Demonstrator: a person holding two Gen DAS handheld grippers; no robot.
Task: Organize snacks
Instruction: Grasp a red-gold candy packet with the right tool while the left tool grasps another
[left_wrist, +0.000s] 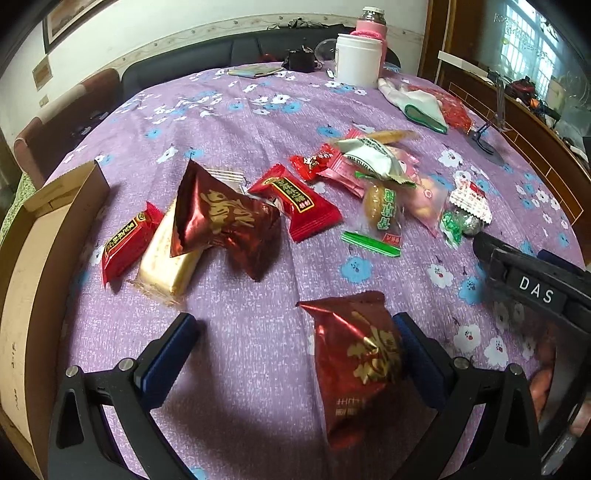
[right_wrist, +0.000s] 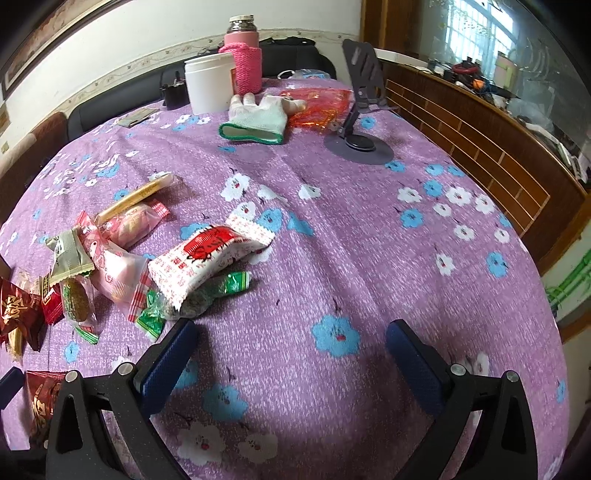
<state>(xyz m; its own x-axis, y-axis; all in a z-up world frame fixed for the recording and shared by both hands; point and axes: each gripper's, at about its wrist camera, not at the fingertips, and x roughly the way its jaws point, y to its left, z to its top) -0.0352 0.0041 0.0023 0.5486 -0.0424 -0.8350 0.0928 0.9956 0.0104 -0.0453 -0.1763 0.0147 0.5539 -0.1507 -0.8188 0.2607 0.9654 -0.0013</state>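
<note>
Snacks (left_wrist: 295, 206) look light and crinkly; the left tongs (left_wrist: 295, 354), spread wide, should pinch the foil packet (left_wrist: 356, 365) midbody. Right tongs (right_wrist: 291, 354) gape empty.

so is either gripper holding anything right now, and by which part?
Nothing held. Left gripper is open; a dark red snack packet lies against its right finger, unclamped. Right gripper is open over bare tablecloth.

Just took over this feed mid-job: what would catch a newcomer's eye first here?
A scatter of shiny wrapped snacks on the purple floral tablecloth, with a dark red foil packet with gold lettering lying between the open jaws of the left gripper. A brown cardboard box sits at the left edge. The right gripper hovers open over bare cloth.
</note>
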